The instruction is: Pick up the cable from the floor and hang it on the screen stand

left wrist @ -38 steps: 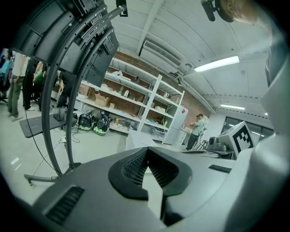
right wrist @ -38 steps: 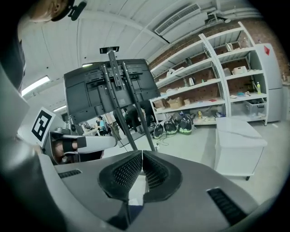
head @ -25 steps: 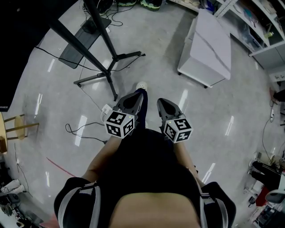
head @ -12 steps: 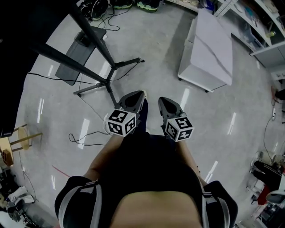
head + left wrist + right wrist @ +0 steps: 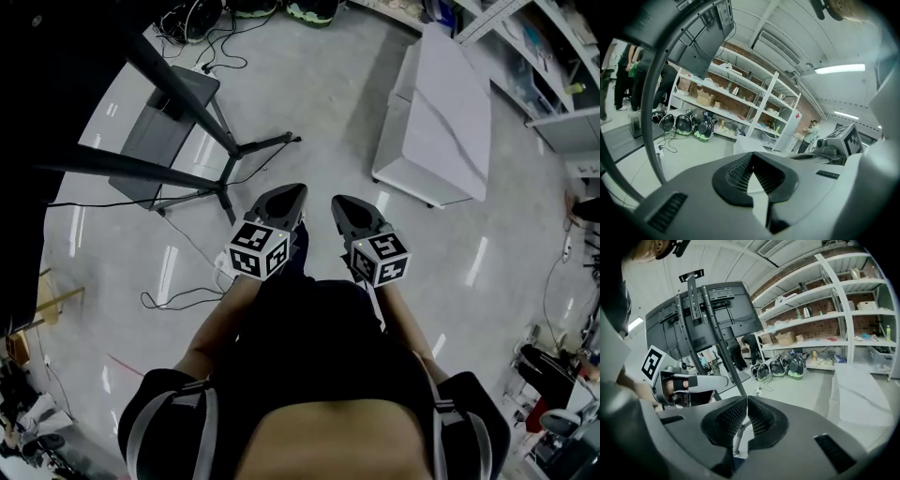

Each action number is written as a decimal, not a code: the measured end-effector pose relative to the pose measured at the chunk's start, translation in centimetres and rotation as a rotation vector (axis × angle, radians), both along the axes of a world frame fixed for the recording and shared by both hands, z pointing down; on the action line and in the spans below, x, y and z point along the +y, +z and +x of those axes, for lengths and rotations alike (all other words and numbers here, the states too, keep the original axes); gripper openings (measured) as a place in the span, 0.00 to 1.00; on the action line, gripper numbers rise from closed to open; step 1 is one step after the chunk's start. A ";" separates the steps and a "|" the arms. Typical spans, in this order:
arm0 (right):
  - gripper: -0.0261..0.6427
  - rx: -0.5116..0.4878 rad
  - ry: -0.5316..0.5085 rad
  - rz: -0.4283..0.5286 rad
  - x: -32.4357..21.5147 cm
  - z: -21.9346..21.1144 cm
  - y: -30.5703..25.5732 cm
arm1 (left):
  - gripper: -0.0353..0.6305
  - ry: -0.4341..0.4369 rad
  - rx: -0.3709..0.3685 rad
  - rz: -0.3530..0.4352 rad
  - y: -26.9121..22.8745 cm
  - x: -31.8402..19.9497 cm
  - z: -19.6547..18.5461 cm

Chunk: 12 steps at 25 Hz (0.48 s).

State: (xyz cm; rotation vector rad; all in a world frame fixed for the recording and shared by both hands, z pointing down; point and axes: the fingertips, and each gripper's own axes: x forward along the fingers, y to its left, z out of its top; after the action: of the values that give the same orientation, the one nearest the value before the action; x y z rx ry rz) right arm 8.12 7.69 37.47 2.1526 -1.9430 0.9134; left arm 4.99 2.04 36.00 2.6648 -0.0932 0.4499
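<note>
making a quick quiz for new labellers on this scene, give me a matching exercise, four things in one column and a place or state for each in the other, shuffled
Things:
1. cable
2. right gripper
3. screen stand
4. white cart

Places or states:
A. upper right of the head view
B. jaws together, nothing between them
C. lying loose, lower left of the head view
D. black legs spread, upper left of the head view

Pairs: 1-C, 2-B, 3-D, 4-A
</note>
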 end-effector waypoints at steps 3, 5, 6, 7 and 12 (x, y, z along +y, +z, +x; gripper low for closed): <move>0.07 0.017 -0.061 -0.027 -3.1 1.6 0.8 | 0.06 -0.010 0.006 0.010 0.5 -2.6 1.8; 0.07 0.044 -0.089 -0.031 -5.2 2.6 1.3 | 0.06 -0.023 -0.002 0.031 0.9 -4.5 2.8; 0.07 0.051 -0.100 -0.031 -6.2 3.1 1.5 | 0.06 -0.031 -0.008 0.038 1.2 -5.4 3.3; 0.07 0.056 -0.108 -0.030 -7.1 3.5 1.7 | 0.06 -0.039 -0.013 0.041 1.5 -6.2 3.8; 0.07 0.100 -0.123 -0.052 -11.4 6.2 3.3 | 0.06 -0.029 -0.047 0.060 3.6 -10.2 6.4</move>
State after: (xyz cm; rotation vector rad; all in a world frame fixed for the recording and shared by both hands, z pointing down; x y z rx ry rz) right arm 14.37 -3.75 40.78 1.9854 -1.9565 0.8107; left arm 11.36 -8.19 39.59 2.7081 -0.1619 0.5076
